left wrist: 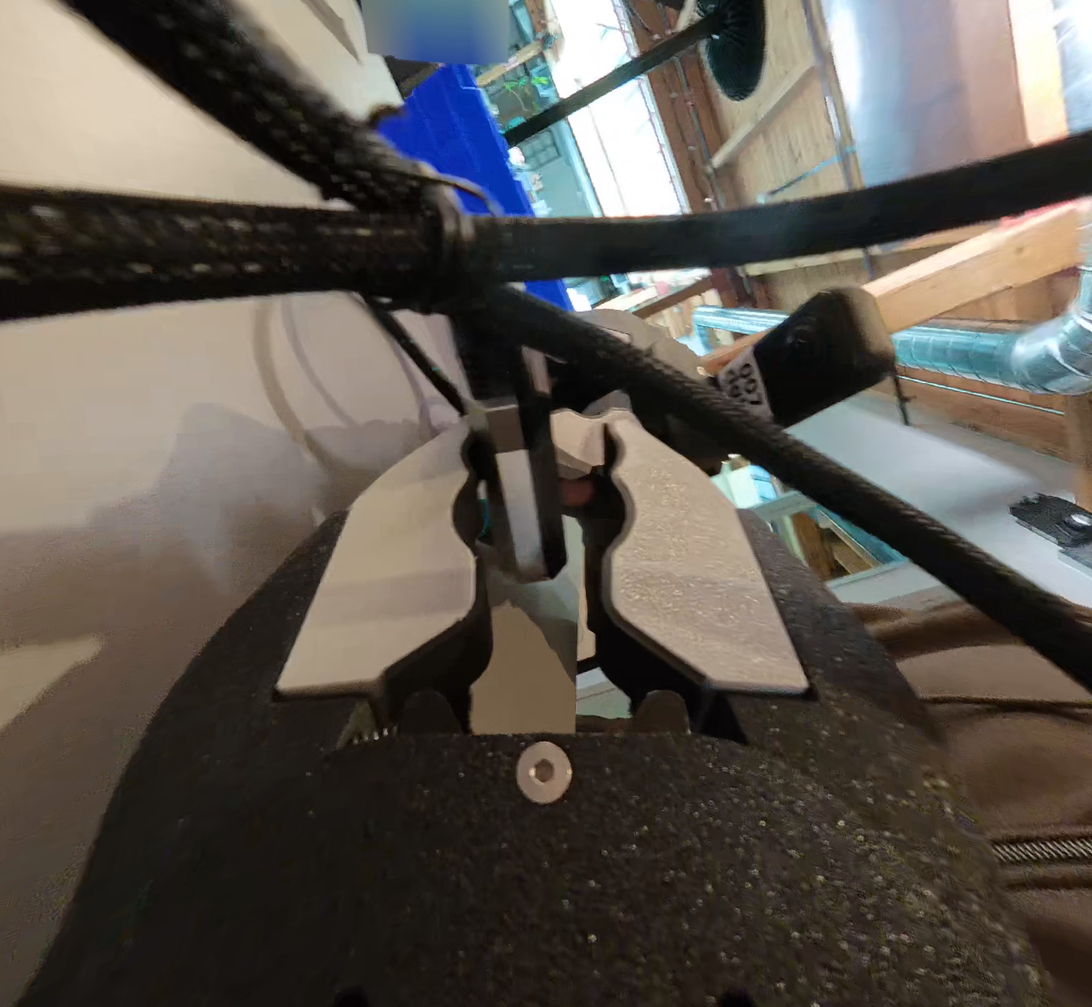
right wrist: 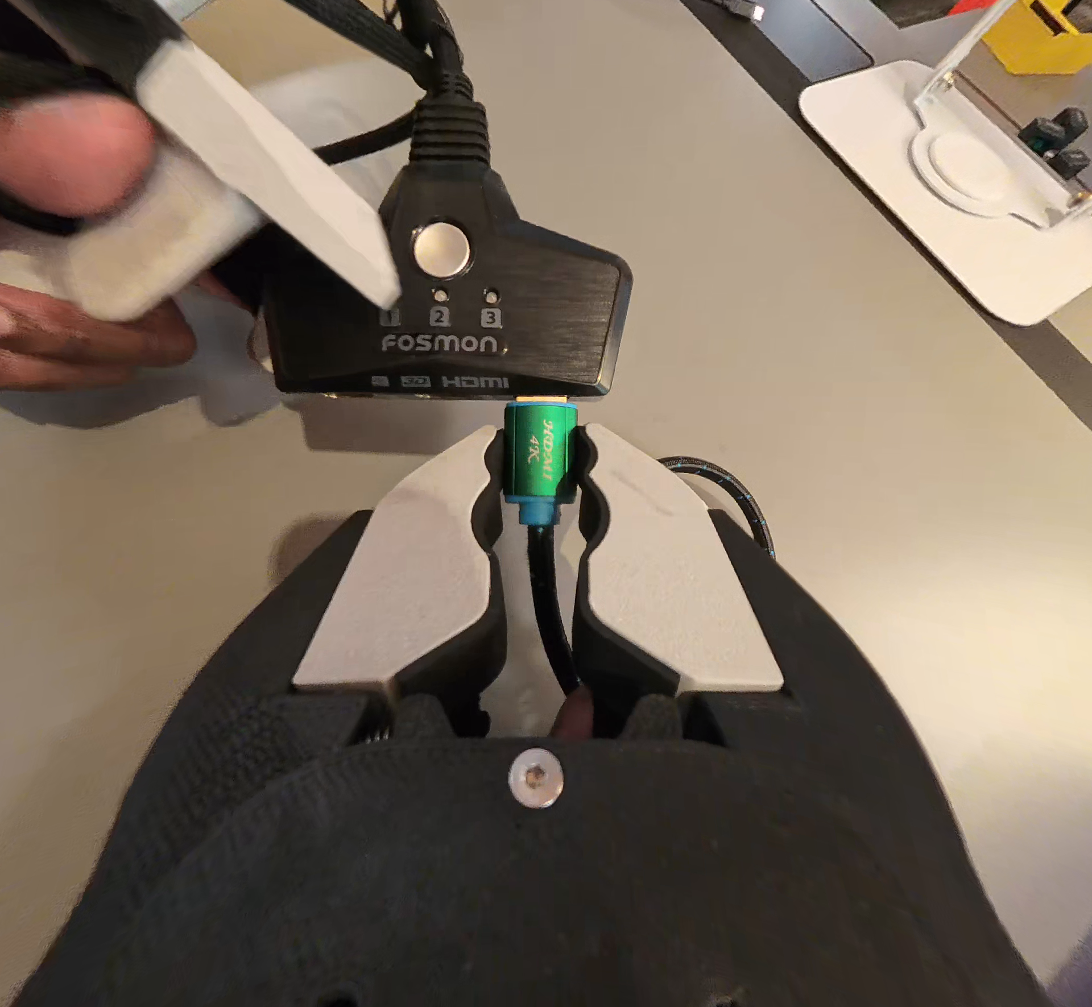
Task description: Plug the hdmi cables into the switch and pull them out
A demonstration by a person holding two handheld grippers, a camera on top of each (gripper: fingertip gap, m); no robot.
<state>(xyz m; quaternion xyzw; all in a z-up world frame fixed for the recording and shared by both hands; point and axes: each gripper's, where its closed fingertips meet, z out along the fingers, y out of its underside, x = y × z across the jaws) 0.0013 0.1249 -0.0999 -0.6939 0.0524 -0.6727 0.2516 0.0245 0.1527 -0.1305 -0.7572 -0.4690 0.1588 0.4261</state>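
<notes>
Green metal plug [right wrist: 540, 456], blue collar, gold tip at the switch box's [right wrist: 449, 323] near edge, mid-table [right wrist: 768, 364]. Your right gripper [right wrist: 540, 450] pinches it, pads pressed on both flanks. Your left gripper [left wrist: 535, 447] straddles the brushed-black box edge, half open; contact unclear. Braided cables [left wrist: 236, 246] cross its view.

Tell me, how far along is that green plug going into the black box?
Done: the right gripper has the green plug clamped between its pads, lined up with the black switch box. In hand: the plug's gold tip is at the box's front edge, still partly showing. Left: seating it fully. The left gripper rests against the box.
</notes>
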